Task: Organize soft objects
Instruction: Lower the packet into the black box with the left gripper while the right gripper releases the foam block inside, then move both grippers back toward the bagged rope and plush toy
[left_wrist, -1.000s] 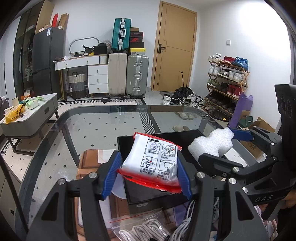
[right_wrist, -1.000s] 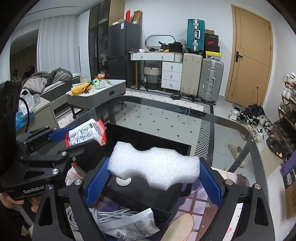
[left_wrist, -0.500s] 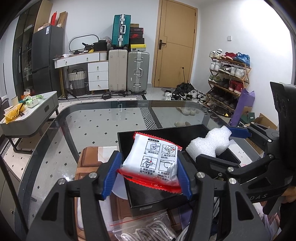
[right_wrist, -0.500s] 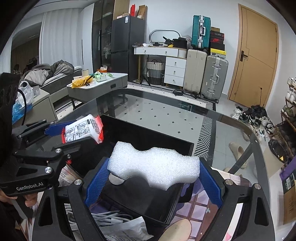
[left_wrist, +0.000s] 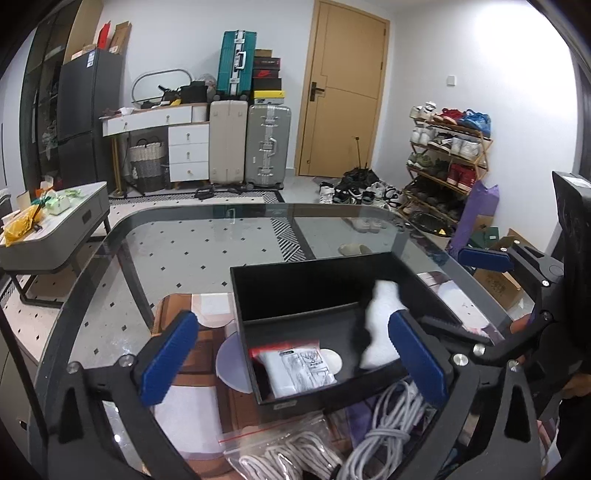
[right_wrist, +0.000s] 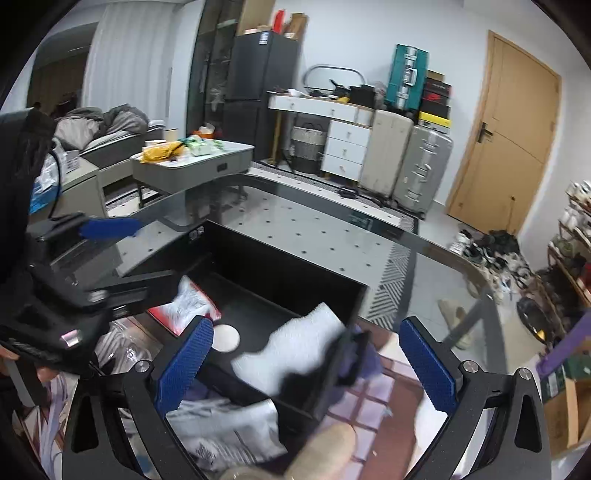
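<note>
Closest to you in the left view there's a zip bag of white cords (left_wrist: 291, 454) and a loose bundle of grey cable (left_wrist: 388, 435) lying on the glass surface (left_wrist: 177, 236), right under your left claw (left_wrist: 291, 363). That claw is spreading wide and nothing is between its blue pads; the red-edged white packet (left_wrist: 295, 369) lies below it on the floor of the black box (left_wrist: 314, 291), near the front wall and beside a white round sticker (left_wrist: 330, 360).

Your right claw (right_wrist: 304, 363) is spreading as well, with nothing pinched. The white foam piece (right_wrist: 295, 350) is down inside the box at its right end. It's blurred in both views, so I can't tell for sure if it's lying flat or leaning on the wall. In the right view the packet (right_wrist: 192, 302) shows in the left part of the black box (right_wrist: 288, 273).

Further back, past the surface edge, you've got a low grey table (left_wrist: 55, 229), suitcases (left_wrist: 251, 144), a wooden door (left_wrist: 343, 92) and a shoe rack (left_wrist: 447, 155).
</note>
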